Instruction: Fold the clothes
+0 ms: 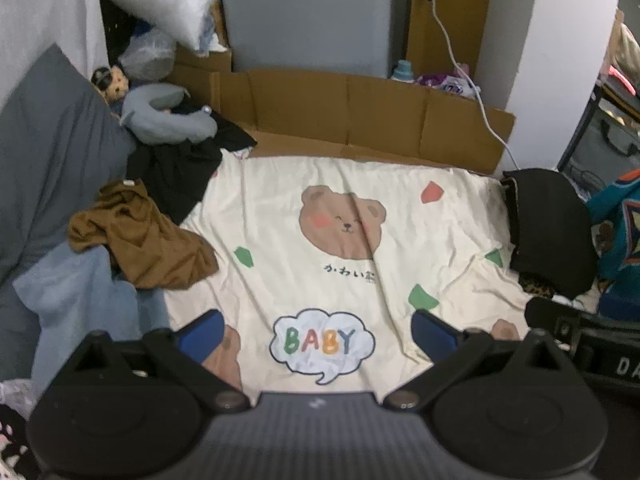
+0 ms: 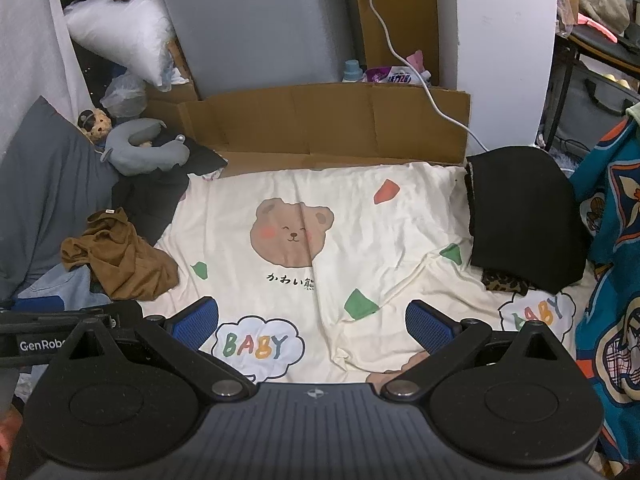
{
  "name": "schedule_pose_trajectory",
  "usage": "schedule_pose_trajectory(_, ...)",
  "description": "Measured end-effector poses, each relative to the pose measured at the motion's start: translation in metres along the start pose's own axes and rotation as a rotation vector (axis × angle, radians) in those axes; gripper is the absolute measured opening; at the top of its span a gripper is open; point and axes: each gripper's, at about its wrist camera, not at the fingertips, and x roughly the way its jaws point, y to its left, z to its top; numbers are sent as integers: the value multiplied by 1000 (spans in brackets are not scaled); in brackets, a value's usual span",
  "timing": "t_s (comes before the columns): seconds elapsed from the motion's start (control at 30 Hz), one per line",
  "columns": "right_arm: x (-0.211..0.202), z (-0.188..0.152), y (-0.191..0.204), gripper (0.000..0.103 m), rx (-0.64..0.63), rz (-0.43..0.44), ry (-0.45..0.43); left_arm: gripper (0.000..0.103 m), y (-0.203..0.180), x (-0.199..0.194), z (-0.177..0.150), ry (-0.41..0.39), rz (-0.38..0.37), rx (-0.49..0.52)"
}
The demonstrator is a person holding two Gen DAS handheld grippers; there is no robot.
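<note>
Cream bear-print bedsheet (image 2: 360, 216) is spread flat on a bed. Both the left hand-held gripper (image 1: 316, 330) and the right hand-held gripper (image 2: 312, 320) are held wide and empty. Crumpled brown cotton shirt (image 1: 140, 236) (far left, near pillows) is probably best gripped by its collar and laid flat.

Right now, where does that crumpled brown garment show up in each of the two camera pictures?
Left wrist view: the brown garment lies crumpled at left of centre, on the sheet's left edge.
Right wrist view: the brown garment sits at left, a bit lower.
Shared landmark: the bear face printed on the sheet, to the garment's right in both.
</note>
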Motion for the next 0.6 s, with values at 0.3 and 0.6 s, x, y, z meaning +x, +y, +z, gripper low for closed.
schedule_pose_trajectory(0.3,0,1,3,103,-8,0,-2,101,5,-1,-1,0,-8,-18)
schedule_pose_trajectory(0.6,1,2,4,103,-7,-5,2,102,0,-3,-2,-12,5,-6)
